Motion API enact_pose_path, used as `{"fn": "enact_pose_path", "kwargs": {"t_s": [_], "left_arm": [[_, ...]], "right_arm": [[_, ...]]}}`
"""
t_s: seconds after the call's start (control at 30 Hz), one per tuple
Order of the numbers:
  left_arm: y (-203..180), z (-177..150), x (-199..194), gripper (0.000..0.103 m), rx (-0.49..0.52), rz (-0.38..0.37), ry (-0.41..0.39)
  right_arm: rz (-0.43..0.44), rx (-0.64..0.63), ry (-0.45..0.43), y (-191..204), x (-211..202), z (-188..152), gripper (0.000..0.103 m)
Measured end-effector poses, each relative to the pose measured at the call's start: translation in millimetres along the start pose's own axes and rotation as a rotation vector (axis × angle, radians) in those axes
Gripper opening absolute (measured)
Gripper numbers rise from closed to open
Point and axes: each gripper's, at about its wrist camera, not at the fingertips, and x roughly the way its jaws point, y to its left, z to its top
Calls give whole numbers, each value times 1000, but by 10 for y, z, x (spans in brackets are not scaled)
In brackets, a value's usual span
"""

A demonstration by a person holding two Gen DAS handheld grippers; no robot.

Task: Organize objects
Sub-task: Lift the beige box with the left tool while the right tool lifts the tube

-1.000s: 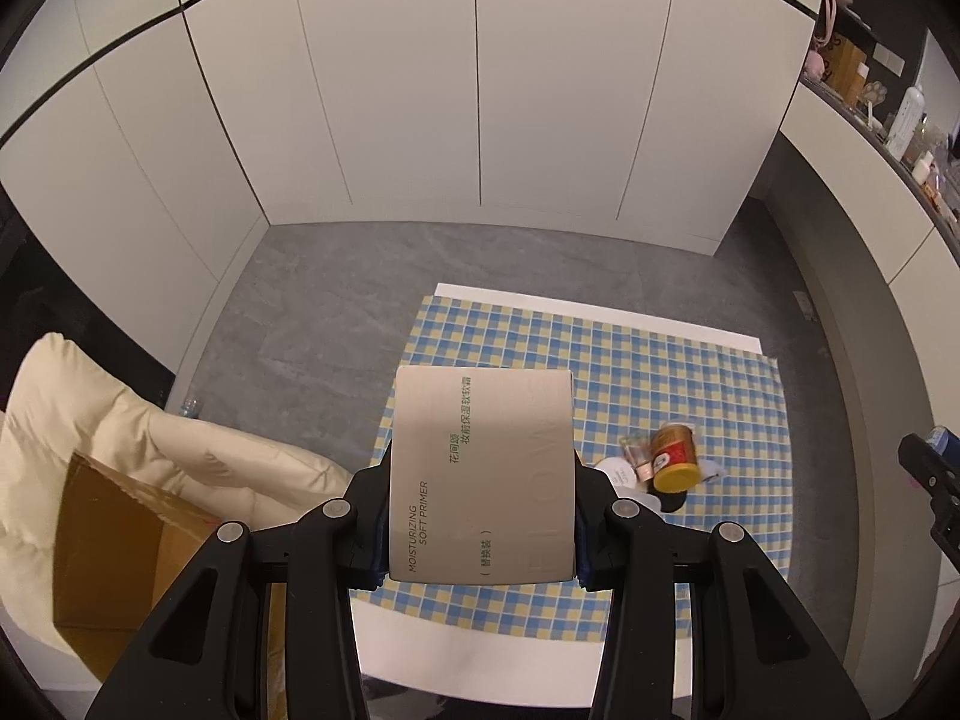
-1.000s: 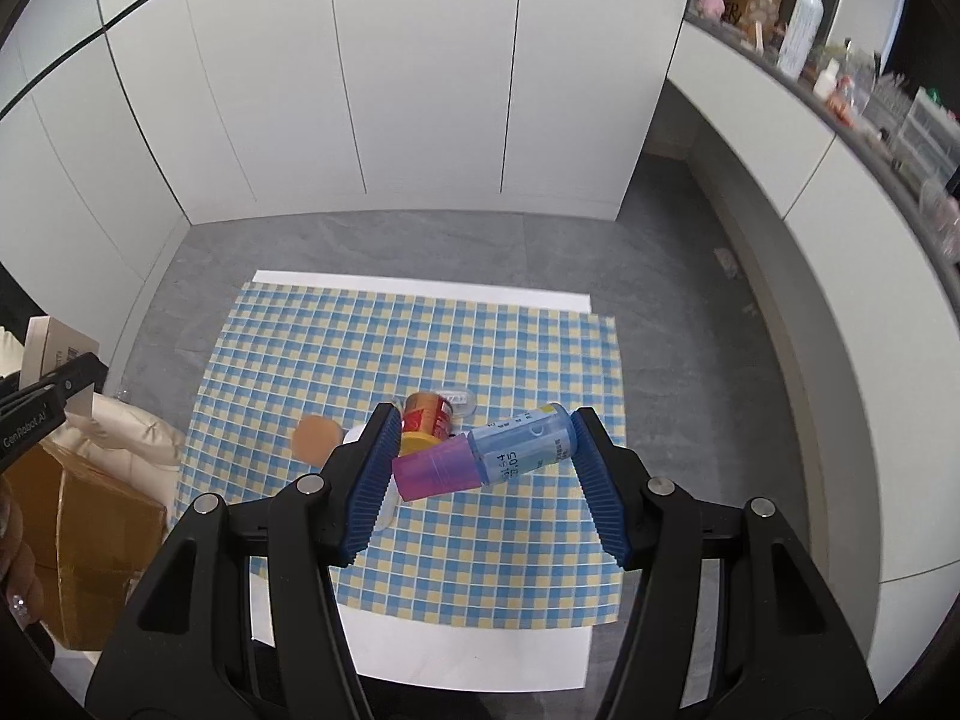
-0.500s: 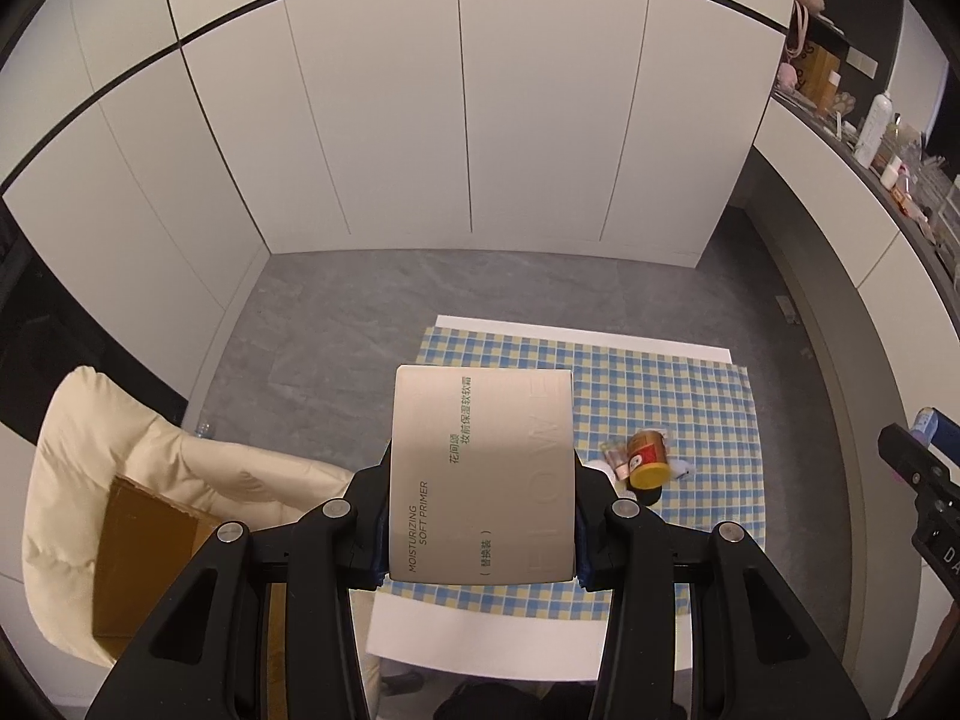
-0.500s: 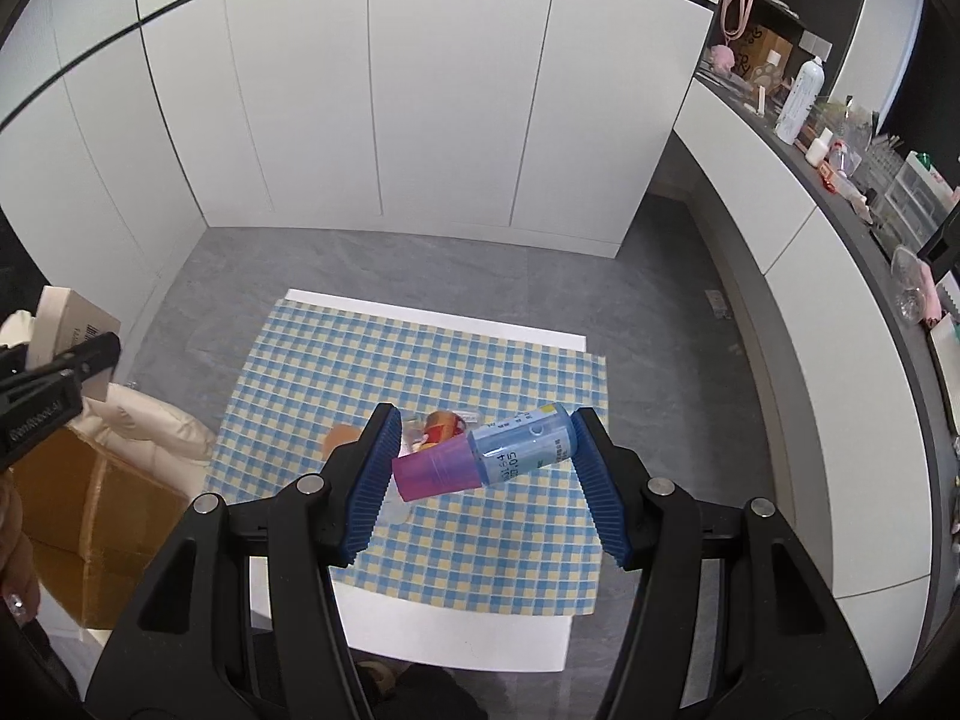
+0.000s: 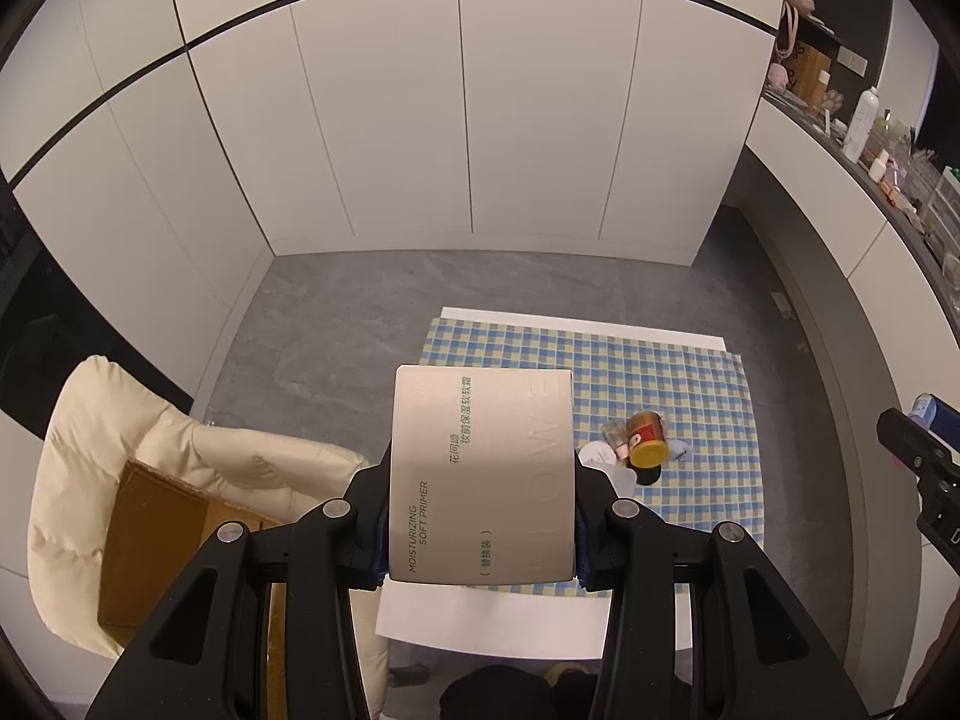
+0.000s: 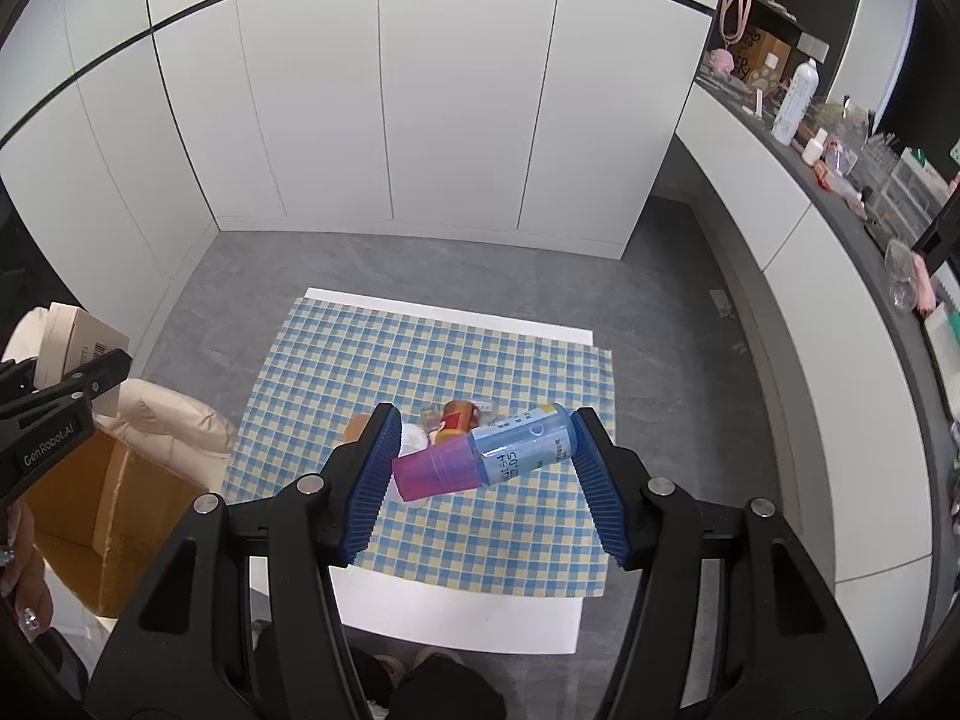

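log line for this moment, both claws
left claw: shut on primer box | right claw: shut on blue bottle | both above checked cloth

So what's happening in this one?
A person is tidying things off a table with a gripper in each hand. The left gripper holds a beige primer box; the right gripper clamps a blue bottle with a pink cap crosswise. Both are held high above the checked cloth, where a small pile of jars remains. An open cardboard box sits on a cushioned chair at left.
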Motion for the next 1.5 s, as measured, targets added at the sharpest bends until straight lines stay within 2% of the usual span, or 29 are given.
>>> {"fn": "enact_pose_path", "kwargs": {"t_s": [0.37, 0.77, 0.97, 1.13, 1.5], "left_arm": [[-37, -254, -94, 43, 9, -13, 7], [-30, -652, -306, 43, 36, 13, -16], [6, -926, -476, 43, 46, -5, -41], [39, -1174, -632, 43, 63, 20, -82], [142, -1747, -777, 43, 59, -6, -83]], "right_arm": [[4, 21, 27, -58, -38, -301, 61], [-10, 40, 21, -115, -190, -735, 61], [25, 63, 30, -108, -288, -1065, 61], [38, 93, 36, -88, -333, -1343, 61], [97, 141, 54, 6, -437, -1963, 61]]}}
